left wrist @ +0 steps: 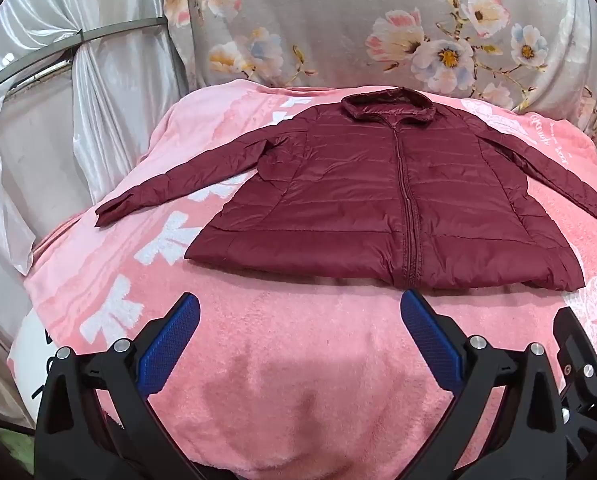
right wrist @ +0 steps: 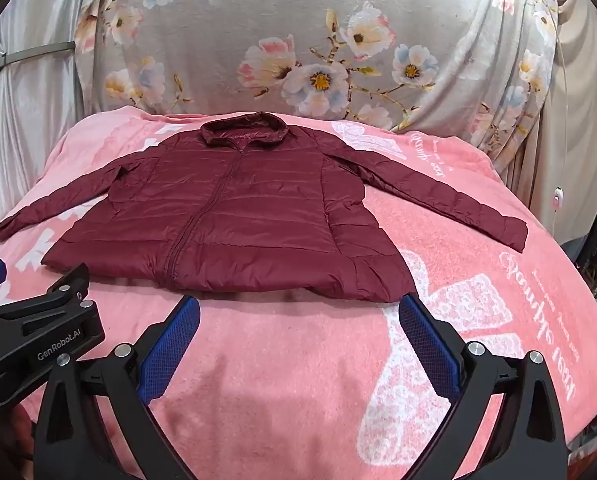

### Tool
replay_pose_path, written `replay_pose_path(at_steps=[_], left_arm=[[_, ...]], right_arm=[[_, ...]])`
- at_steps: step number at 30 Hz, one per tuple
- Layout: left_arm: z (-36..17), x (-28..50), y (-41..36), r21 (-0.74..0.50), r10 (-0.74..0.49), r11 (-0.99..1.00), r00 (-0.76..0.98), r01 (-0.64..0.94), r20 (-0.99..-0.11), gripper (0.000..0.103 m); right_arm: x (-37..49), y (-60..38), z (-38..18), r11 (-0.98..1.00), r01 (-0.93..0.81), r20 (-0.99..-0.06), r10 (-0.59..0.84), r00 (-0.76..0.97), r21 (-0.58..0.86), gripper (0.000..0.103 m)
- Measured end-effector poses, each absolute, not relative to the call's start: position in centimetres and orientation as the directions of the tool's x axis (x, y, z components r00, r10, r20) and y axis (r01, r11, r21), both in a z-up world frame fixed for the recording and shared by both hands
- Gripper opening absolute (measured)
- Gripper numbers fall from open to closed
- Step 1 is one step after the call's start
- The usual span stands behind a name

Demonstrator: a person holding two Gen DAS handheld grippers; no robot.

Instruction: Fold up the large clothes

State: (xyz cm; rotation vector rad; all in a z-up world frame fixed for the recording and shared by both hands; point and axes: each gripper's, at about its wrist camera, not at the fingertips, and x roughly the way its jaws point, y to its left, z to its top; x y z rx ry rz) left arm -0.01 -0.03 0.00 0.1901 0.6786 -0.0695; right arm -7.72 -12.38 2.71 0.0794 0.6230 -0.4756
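The left gripper is wide open with nothing between its blue pads. The right gripper is wide open too and holds nothing. They sit side by side, close together, both tipped down over the pink blanket.

Just past the tips of both grippers is the hem of the dark red jacket. It lies flat on the blanket, zipped up, front side up. Its zip runs away from the grippers, up to the collar at the far end. One sleeve reaches out to the left of the left gripper. The other sleeve reaches out to the right of the right gripper.

Behind the jacket hangs a grey cloth with flowers. Shiny white curtains hang far off to the left.
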Motion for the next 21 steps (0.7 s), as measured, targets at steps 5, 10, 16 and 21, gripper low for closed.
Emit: replay_pose_path(at_steps=[5,10,16,21], left_arm=[[-0.02,0.04,0.01,0.142,-0.008,0.982,0.771,0.127,-0.637,0.098],[0.0,0.07,0.06,0.138,-0.009,0.983,0.77,0.125,-0.638,0.098],[0.02,-0.01,-0.06,0.133,-0.01,0.984,0.772,0.122,-0.635,0.098],[0.15,-0.35,0.04,0.132,-0.008,0.984,0.773,0.118,-0.635,0.098]], right_arm=[[-7.73,-12.13,2.67,0.888,0.453,-0.577,-0.408,0.707,-0.073,0.098],[-7.74,-11.93,2.61,0.89,0.45,-0.578,-0.407,0.707,-0.076,0.098],[-7.74,-11.57,3.02,0.892,0.445,-0.575,-0.403,0.712,-0.074,0.098],[-7.94,-11.39,2.93,0.893,0.443,-0.574,-0.401,0.714,-0.073,0.098]])
